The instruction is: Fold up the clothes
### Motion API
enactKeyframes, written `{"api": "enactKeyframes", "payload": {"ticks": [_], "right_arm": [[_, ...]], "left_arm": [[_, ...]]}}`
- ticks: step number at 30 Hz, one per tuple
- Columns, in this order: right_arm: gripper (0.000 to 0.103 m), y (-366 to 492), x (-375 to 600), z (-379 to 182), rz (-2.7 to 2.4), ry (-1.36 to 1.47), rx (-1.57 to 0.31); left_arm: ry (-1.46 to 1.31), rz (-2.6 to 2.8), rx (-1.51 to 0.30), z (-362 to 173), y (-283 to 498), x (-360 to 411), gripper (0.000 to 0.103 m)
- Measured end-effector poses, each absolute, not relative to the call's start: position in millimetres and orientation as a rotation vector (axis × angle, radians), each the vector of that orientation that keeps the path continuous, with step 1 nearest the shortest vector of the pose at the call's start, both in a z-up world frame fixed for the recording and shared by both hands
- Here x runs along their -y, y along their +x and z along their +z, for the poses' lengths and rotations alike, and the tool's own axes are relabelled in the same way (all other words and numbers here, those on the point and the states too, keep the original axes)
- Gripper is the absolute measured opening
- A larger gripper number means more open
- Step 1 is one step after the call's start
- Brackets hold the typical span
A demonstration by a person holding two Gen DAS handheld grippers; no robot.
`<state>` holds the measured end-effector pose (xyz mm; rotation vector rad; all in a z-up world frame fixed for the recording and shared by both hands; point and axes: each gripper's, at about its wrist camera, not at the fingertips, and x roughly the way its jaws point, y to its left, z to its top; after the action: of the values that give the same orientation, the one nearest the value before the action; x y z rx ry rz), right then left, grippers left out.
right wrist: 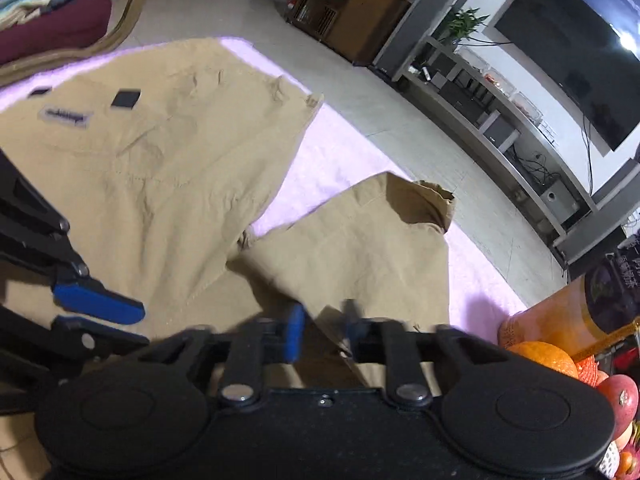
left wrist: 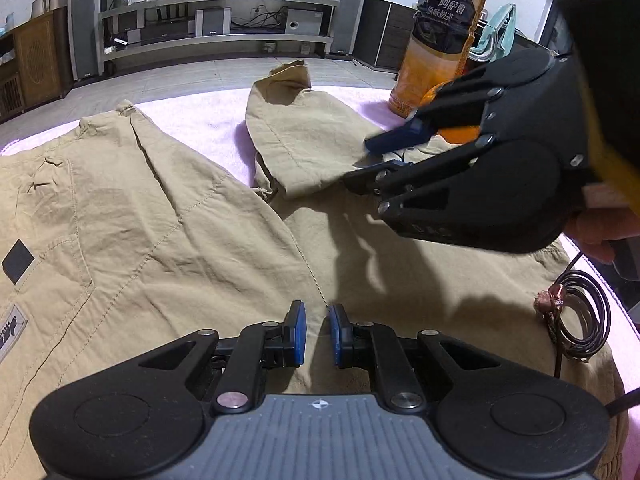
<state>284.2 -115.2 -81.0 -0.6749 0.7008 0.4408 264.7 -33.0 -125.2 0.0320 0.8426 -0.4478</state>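
Khaki shorts [left wrist: 168, 216] lie spread on a pink cloth [left wrist: 200, 120] — one leg [left wrist: 304, 136] is doubled back at the far right. We hold the left gripper [left wrist: 319, 334] low over the near fabric, its blue pads a narrow gap apart with only a thin seam thread between them. Our right gripper [right wrist: 322, 330] hovers over that folded leg, jaws partly open — gripping nothing. An orange bottle [left wrist: 440, 36] stands far right.
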Motion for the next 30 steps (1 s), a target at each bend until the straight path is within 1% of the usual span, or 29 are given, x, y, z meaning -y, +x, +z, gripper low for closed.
{"api": "enactKeyframes", "payload": {"ticks": [2, 4, 6, 10, 12, 13, 14, 15, 16, 17, 23, 25, 27, 28, 29, 30], "right_arm": [[0.038, 284.4, 121.5, -70.9, 0.455, -0.607, -0.688], [0.039, 284.9, 125.5, -61.7, 0.478, -0.531, -0.687], [0.039, 288.1, 125.3, -63.0, 0.513, -0.518, -0.707], [0.039, 293.0, 105.2, -89.0, 0.554, -0.659, -0.747], [0.045, 294.3, 98.1, -97.6, 0.567, -0.721, -0.753], [0.044, 294.8, 95.3, -100.5, 0.563, -0.754, -0.747], [0.038, 295.5, 94.5, -100.1, 0.541, -0.781, -0.721], [0.025, 297.5, 95.7, -97.7, 0.513, -0.795, -0.697], [0.002, 303.5, 102.6, -89.2, 0.471, -0.768, -0.676], [0.002, 309.5, 109.6, -80.7, 0.428, -0.742, -0.656], [0.002, 355.8, 191.2, -30.0, 0.016, -0.595, -0.5], [0.002, 372.5, 222.1, -26.4, -0.099, -0.528, -0.513], [0.005, 382.1, 242.4, -28.4, -0.192, -0.486, -0.543], [0.011, 379.9, 246.7, -26.9, -0.212, -0.466, -0.55], [0.023, 377.7, 250.9, -25.4, -0.232, -0.445, -0.556], [0.03, 375.6, 255.1, -23.8, -0.253, -0.425, -0.562]], "left_arm": [[0.028, -0.449, -0.844, -125.3, 265.0, 32.0, 0.012], [0.021, -0.449, -0.845, -125.4, 264.4, 31.2, 0.012], [0.016, -0.45, -0.847, -125.2, 264.2, 30.4, 0.012], [0.01, -0.454, -0.848, -125.1, 264.1, 29.1, 0.012], [0.009, -0.455, -0.848, -125.1, 264.1, 29.0, 0.012], [0.009, -0.455, -0.848, -125.1, 264.0, 29.2, 0.012], [0.009, -0.455, -0.848, -125.2, 264.1, 29.3, 0.012], [0.009, -0.455, -0.849, -125.2, 264.3, 29.3, 0.012], [0.008, -0.454, -0.85, -125.3, 264.6, 29.4, 0.012], [0.007, -0.454, -0.85, -125.3, 264.8, 29.4, 0.012], [0.005, -0.451, -0.852, -125.1, 265.6, 30.5, 0.012], [0.008, -0.449, -0.852, -125.1, 265.5, 31.2, 0.012], [0.009, -0.448, -0.852, -125.1, 265.3, 31.8, 0.012], [0.008, -0.448, -0.854, -125.0, 265.6, 31.6, 0.012], [0.006, -0.448, -0.856, -124.8, 266.2, 31.3, 0.012], [0.001, -0.448, -0.859, -124.5, 266.9, 30.7, 0.012]]}}
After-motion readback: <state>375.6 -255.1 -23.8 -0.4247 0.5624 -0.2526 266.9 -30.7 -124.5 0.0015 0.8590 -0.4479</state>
